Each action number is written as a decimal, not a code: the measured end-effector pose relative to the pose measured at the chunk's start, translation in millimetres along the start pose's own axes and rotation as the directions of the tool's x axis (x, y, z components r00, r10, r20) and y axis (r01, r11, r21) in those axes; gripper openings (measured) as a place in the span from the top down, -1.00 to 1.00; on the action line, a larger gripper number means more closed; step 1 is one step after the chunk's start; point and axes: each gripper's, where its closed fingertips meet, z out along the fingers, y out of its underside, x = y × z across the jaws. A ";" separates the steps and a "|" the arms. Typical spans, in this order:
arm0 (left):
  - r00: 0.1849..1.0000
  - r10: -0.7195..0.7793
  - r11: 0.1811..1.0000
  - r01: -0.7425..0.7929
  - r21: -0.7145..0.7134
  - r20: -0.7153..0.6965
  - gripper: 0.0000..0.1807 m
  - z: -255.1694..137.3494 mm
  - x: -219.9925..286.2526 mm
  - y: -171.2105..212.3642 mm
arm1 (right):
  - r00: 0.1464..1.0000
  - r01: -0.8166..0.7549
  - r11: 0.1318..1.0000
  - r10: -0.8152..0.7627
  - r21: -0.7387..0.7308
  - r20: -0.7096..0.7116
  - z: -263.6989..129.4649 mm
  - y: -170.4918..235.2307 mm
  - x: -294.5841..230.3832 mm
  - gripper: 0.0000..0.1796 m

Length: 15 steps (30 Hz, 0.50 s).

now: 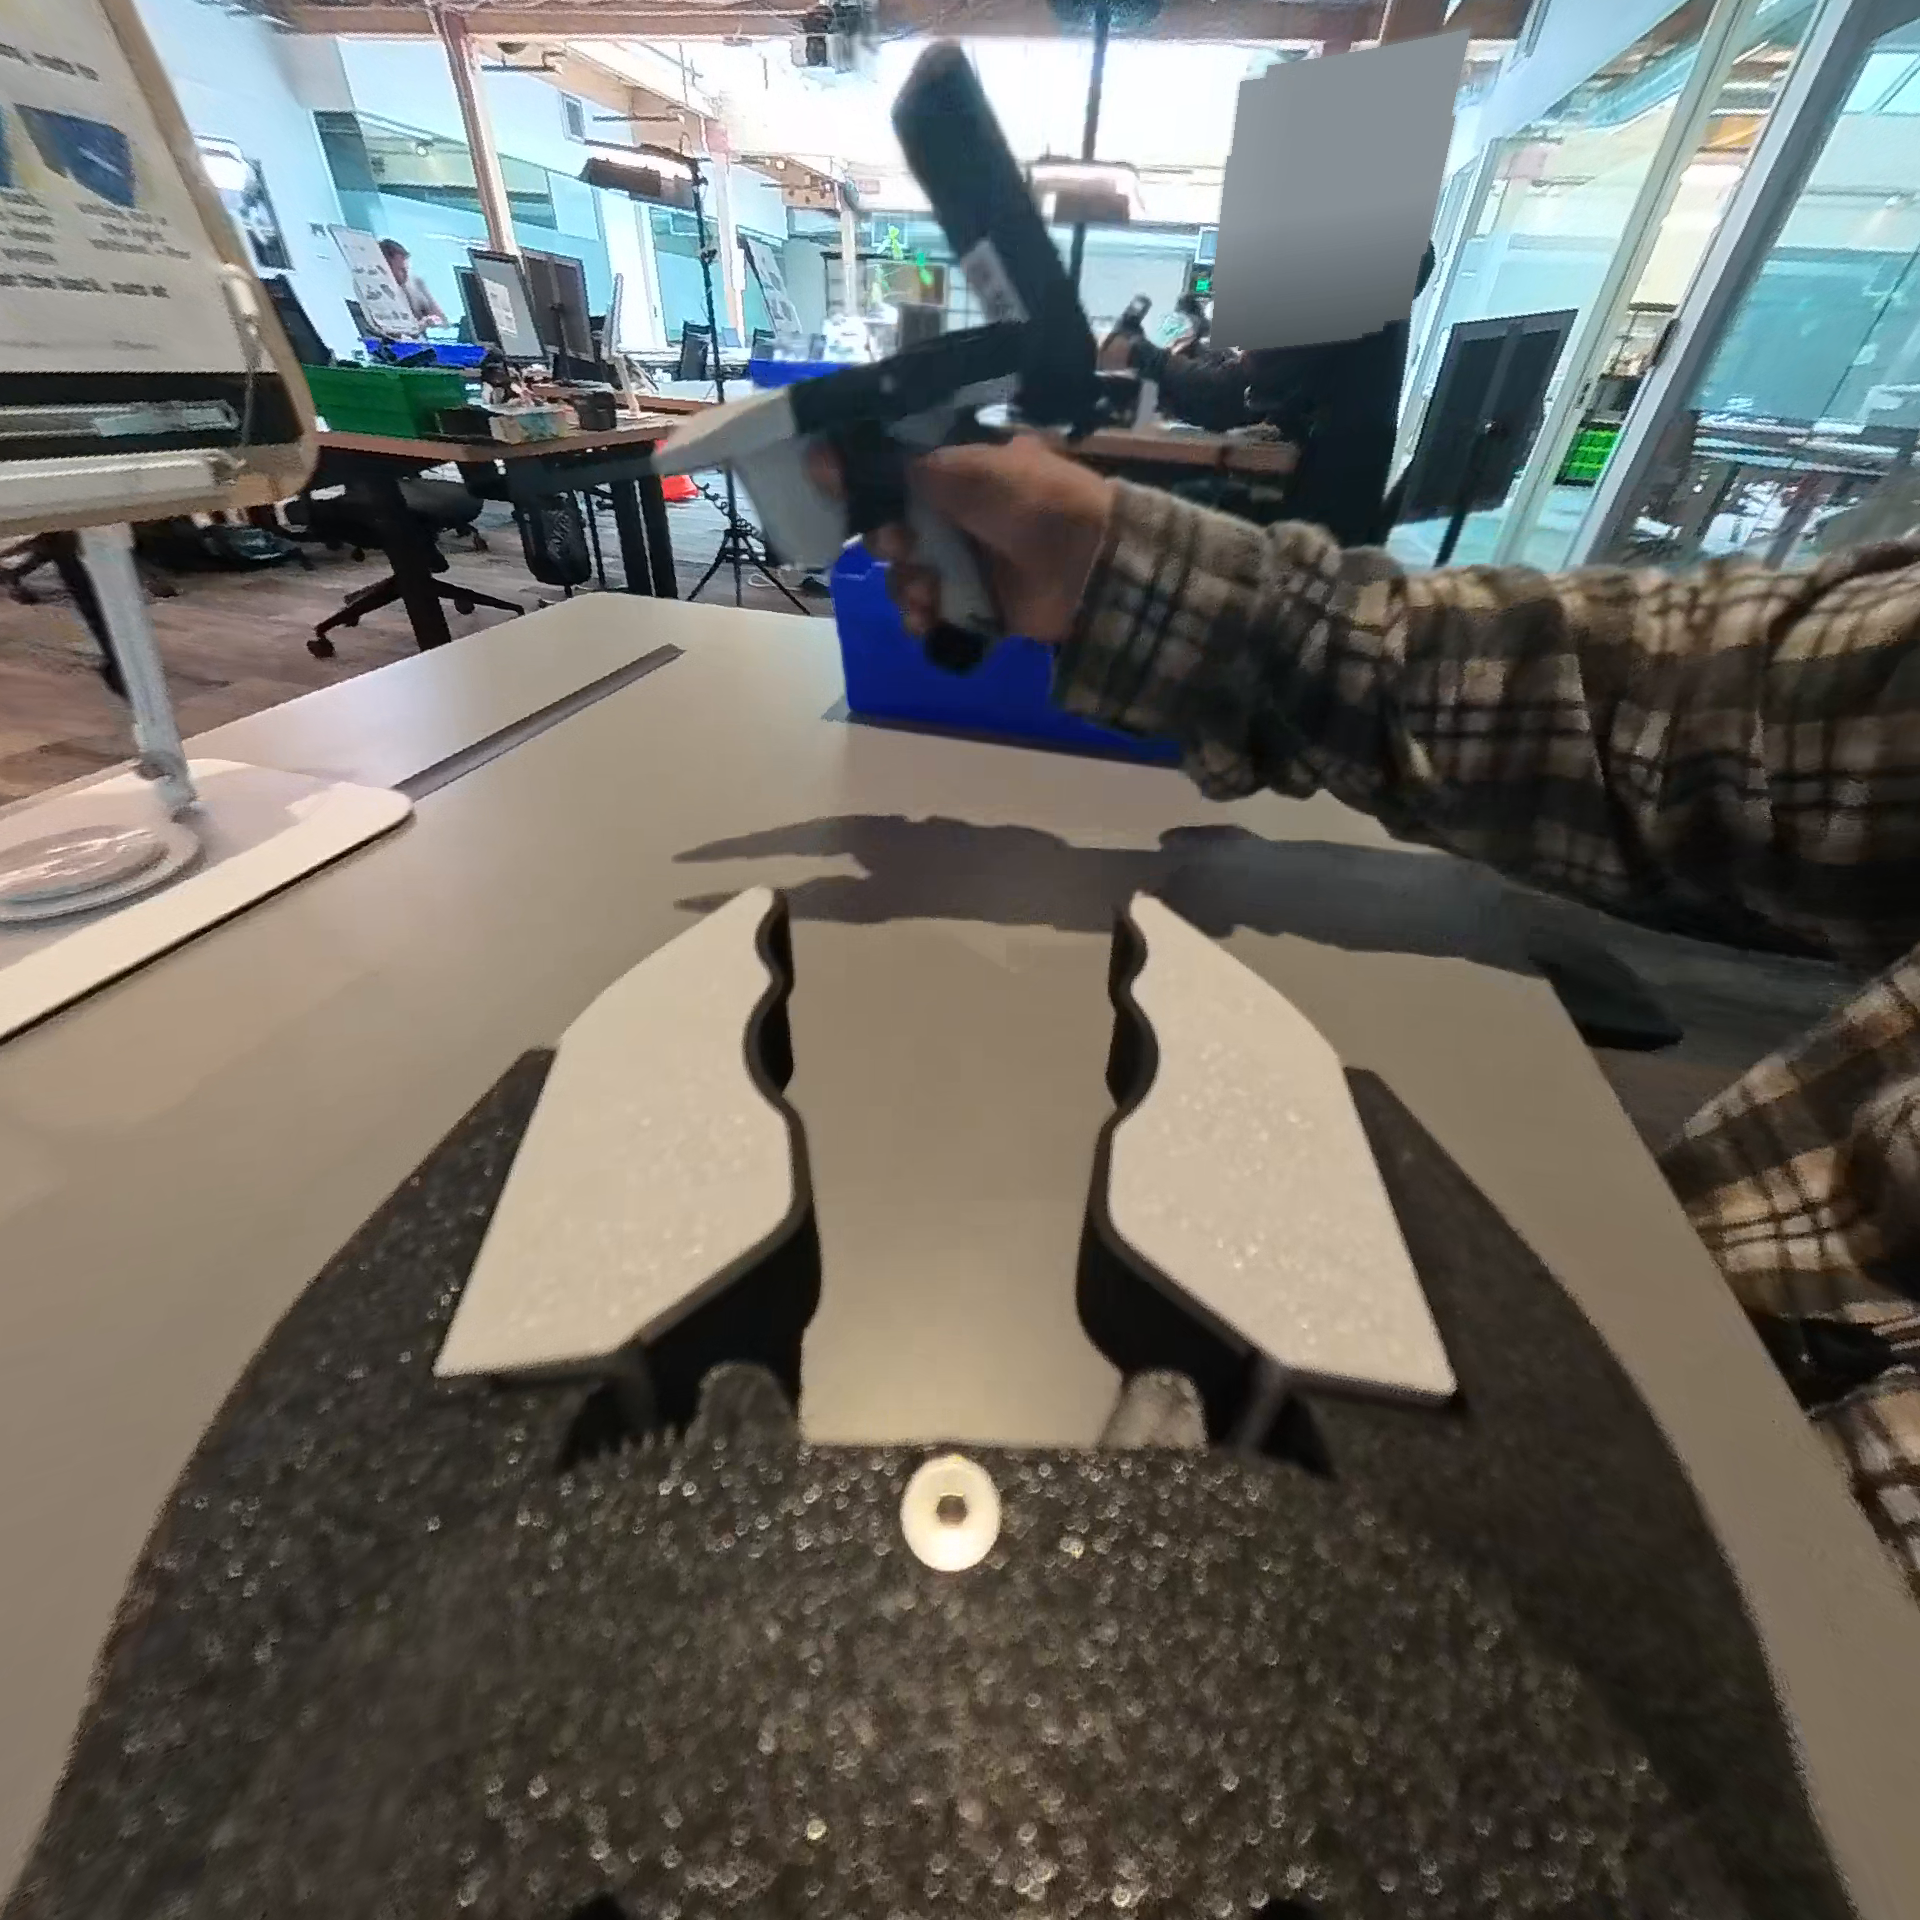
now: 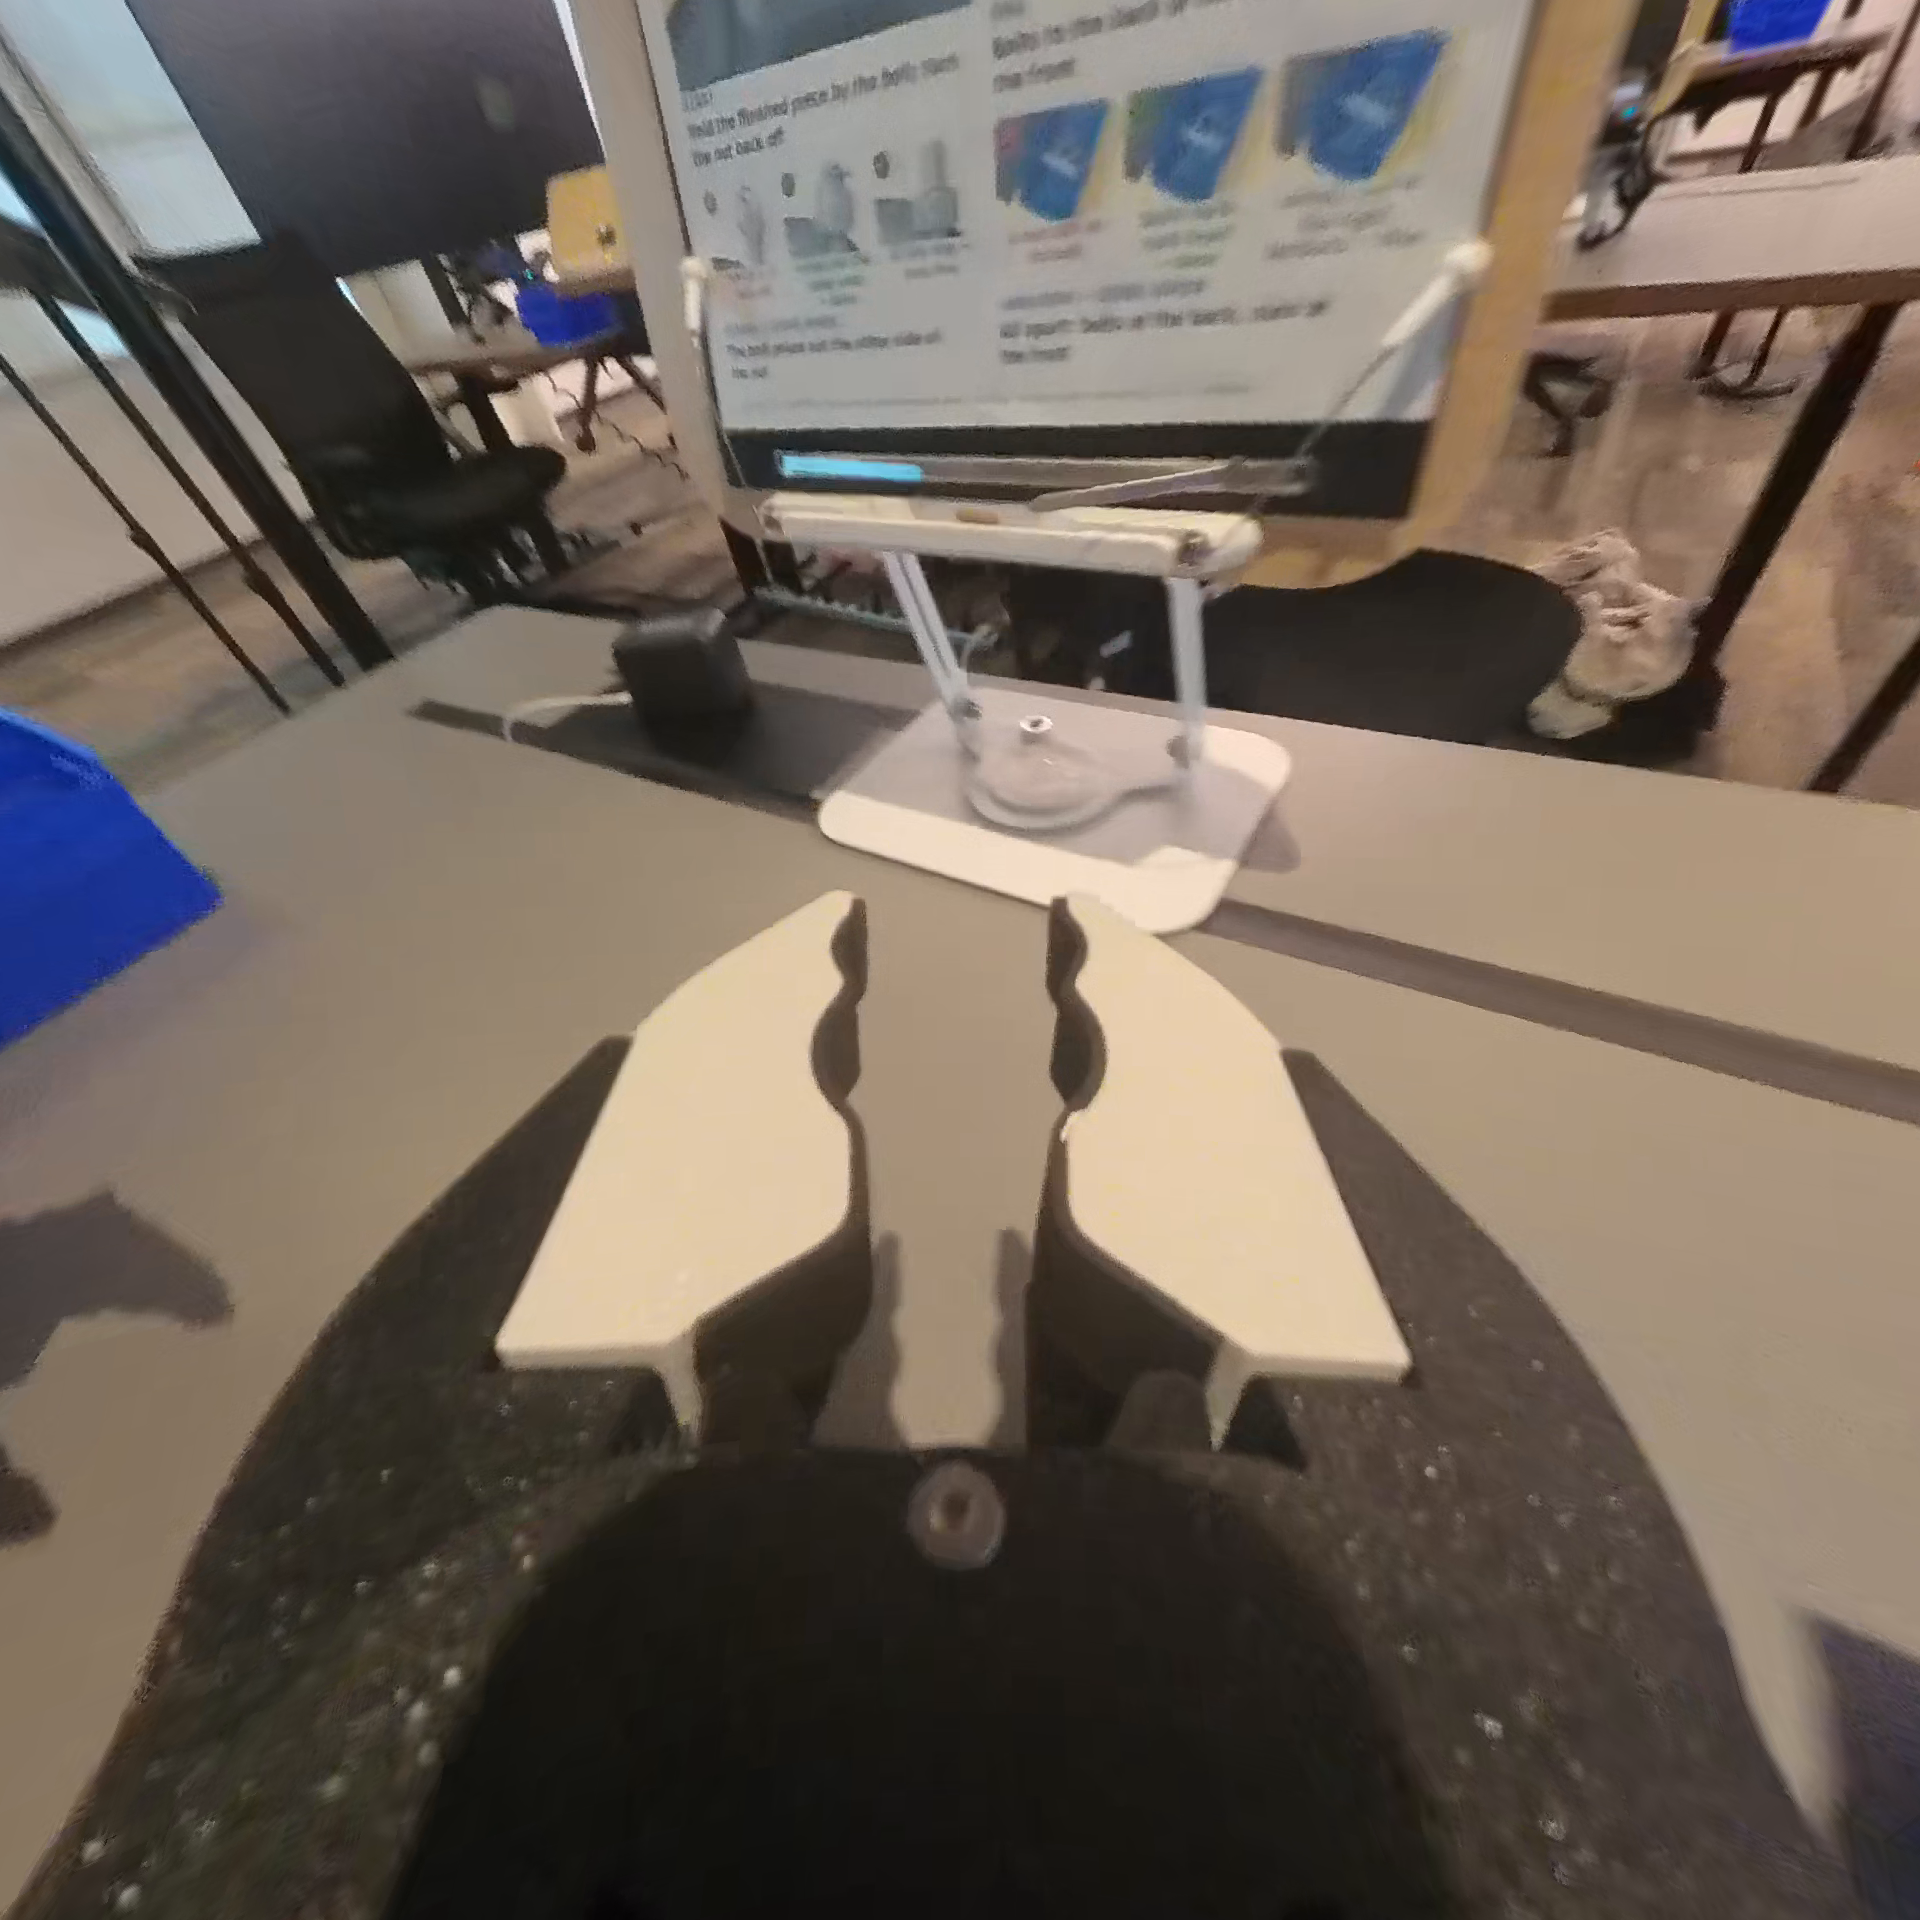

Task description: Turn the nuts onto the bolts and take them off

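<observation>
Open-plan office space with desks, chairs and glass partitions is seen behind a grey table (image 1: pixel 582 935) that fills most of both views. Ahead of the right gripper (image 2: pixel 954 914), an instruction sheet on a tilted board (image 2: pixel 1049 208) is carried by a white stand (image 2: pixel 1060 800) set on the table, and a small black box (image 2: pixel 681 670) with a white cable is placed to the left of that stand. A blue bin (image 1: pixel 935 686) is seen ahead of the left gripper (image 1: pixel 951 914), and its corner also shows at the far left of the right wrist view. The right gripper is held by a hand (image 1: pixel 997 540) in a plaid sleeve (image 1: pixel 1507 707), raised above the table just in front of the bin. Both grippers are parted with nothing between the fingers: the left widely, the right by a narrower gap. Only bare table is seen between each pair of fingers. No nuts or bolts can be made out; whether any lie in the bin cannot be told.
</observation>
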 end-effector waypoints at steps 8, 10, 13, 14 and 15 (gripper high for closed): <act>0.998 0.017 1.000 -0.016 -0.011 0.057 0.36 -34.1 -17.4 8.5 | 0.992 -0.019 0.999 0.022 0.027 -0.121 139.5 19.1 2.4 0.53; 0.998 0.005 1.000 -0.005 0.005 0.063 0.36 -39.2 -21.3 6.0 | 0.985 -0.028 0.999 0.031 0.020 -0.171 166.6 22.0 9.8 0.53; 0.998 -0.010 1.000 0.008 0.028 0.067 0.37 -42.6 -24.3 1.7 | 0.971 -0.056 0.998 0.058 0.013 -0.230 200.7 25.1 16.9 0.53; 0.998 -0.012 0.999 0.010 0.032 0.068 0.37 -43.3 -24.8 1.2 | 0.969 -0.060 0.998 0.060 0.007 -0.241 210.7 25.7 17.4 0.54; 0.997 -0.014 0.999 0.011 0.034 0.070 0.37 -43.7 -25.4 0.9 | 0.966 -0.063 0.998 0.058 -0.010 -0.253 220.1 27.2 17.7 0.55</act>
